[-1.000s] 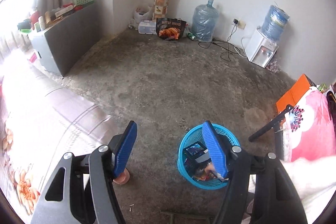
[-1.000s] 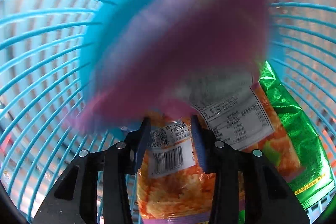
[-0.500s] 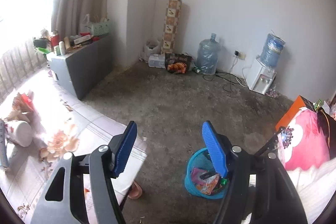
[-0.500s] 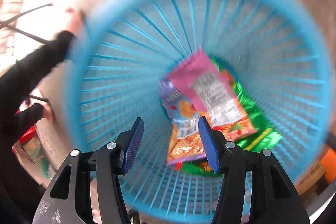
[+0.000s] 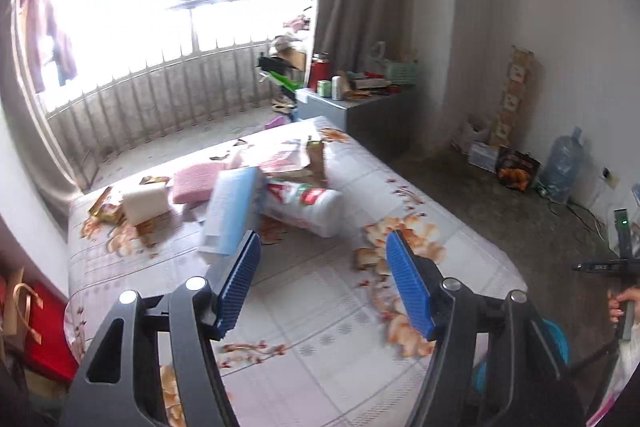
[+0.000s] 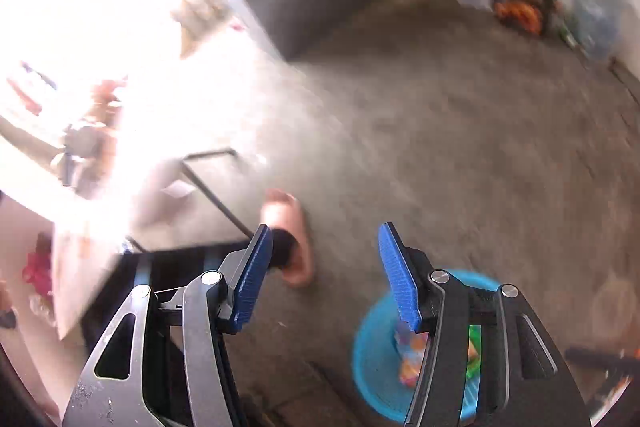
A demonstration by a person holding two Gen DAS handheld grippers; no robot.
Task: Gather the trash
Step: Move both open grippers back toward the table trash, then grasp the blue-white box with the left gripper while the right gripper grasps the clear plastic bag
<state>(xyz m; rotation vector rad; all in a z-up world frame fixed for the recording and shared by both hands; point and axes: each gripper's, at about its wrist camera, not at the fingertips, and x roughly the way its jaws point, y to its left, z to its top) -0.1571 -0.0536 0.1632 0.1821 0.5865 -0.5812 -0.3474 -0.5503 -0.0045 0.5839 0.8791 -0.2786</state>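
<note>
Both tools empty, left tool (image 5: 322, 285) and right tool (image 6: 322, 275) jaws just widened partway; risk: left clips blue box (image 5: 230, 213), scattering wrappers off table (image 5: 320, 307).

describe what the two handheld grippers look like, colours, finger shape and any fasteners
The left gripper and the right gripper look alike: two flat, ribbed blue pads on dark grey angular linkage arms with triangular cut-outs, joined by round silver pins. The right gripper's left arm shows light scuff marks near its base. No cables or markings show.
</note>
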